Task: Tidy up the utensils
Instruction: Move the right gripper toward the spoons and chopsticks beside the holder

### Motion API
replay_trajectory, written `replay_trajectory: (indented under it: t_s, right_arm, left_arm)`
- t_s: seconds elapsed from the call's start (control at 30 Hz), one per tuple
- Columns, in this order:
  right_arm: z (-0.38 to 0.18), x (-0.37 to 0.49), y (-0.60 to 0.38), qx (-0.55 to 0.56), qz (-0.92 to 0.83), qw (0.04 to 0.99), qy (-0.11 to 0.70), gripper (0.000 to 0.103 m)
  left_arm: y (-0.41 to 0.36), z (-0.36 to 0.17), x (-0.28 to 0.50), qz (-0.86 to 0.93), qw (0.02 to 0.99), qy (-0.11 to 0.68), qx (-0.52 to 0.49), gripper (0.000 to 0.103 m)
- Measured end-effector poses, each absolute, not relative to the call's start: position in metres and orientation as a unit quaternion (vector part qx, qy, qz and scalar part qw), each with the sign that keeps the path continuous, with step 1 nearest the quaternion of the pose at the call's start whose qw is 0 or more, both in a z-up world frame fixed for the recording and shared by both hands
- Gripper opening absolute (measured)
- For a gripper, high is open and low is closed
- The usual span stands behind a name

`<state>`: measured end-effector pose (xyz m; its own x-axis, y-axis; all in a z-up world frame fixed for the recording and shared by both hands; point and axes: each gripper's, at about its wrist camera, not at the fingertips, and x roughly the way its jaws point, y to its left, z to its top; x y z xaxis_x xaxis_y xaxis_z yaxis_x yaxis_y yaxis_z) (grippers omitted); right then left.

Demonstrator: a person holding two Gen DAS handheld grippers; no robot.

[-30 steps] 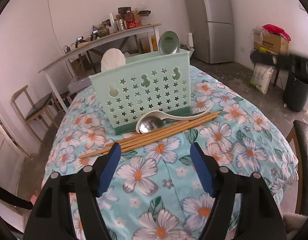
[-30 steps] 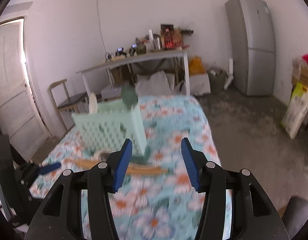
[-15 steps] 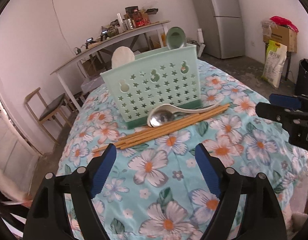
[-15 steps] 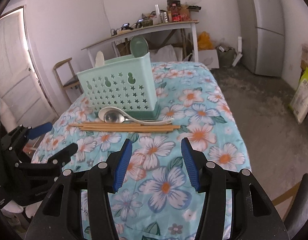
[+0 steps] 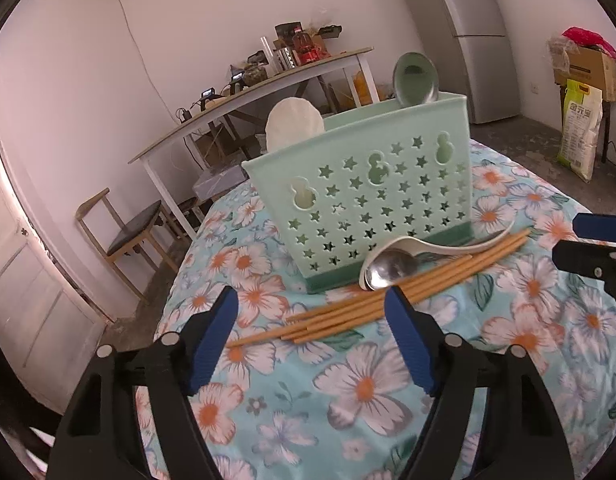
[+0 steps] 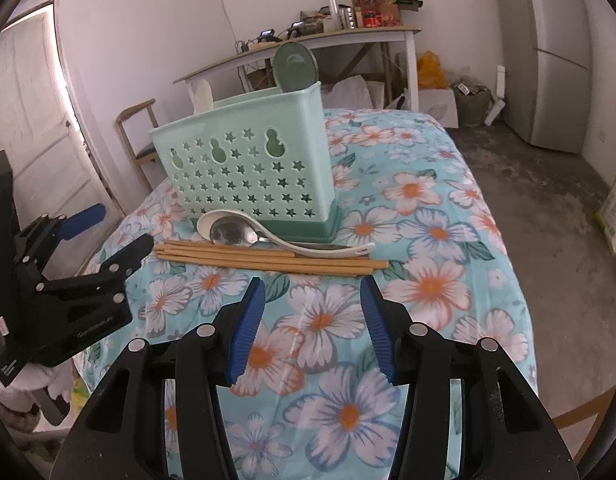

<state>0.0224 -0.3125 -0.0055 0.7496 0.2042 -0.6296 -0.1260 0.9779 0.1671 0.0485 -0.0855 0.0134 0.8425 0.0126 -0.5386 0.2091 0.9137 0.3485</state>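
Note:
A mint-green star-cut basket [image 5: 360,200] [image 6: 248,172] stands on the flowered tablecloth [image 5: 364,384]. It holds a white scoop [image 5: 294,120] and a round green-backed ladle [image 5: 414,78]. In front of it lie several wooden chopsticks [image 5: 388,292] [image 6: 268,258], a metal spoon [image 5: 388,270] [image 6: 228,232] and a white ceramic spoon [image 5: 440,244] [image 6: 308,248]. My left gripper [image 5: 310,300] [image 6: 108,240] hovers at the chopsticks' left ends, its jaws closing with nothing pressed between the pads. My right gripper [image 6: 312,292] [image 5: 588,248] is open just short of the chopsticks' right half.
Behind the table are a wooden chair [image 5: 120,236], a long white bench [image 5: 268,88] piled with clutter, and a grey fridge [image 5: 468,32]. A sack [image 5: 580,128] and a cardboard box [image 5: 588,68] stand at the right. A door [image 6: 32,120] is at the left.
Both grippers have come lower and closer to the chopsticks. The left one swung toward their left ends and narrowed slightly. The right gripper now shows at the left view's right edge.

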Motion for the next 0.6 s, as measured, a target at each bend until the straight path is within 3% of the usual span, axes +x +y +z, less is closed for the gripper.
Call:
replay_trajectory:
  t_s: [0.23, 0.6]
  right_arm:
    - [-0.008, 0.026, -0.298, 0.039, 0.097, 0.932, 0.347, 0.042]
    - [-0.030, 0.050, -0.295, 0.043, 0.123, 0.923, 0.362, 0.027]
  left_arm:
    - [-0.086, 0.006, 0.062, -0.065, 0.940, 0.273, 0.195, 0.059]
    - [-0.088, -0.005, 0.080, -0.086, 0.933, 0.290, 0.197, 0.026]
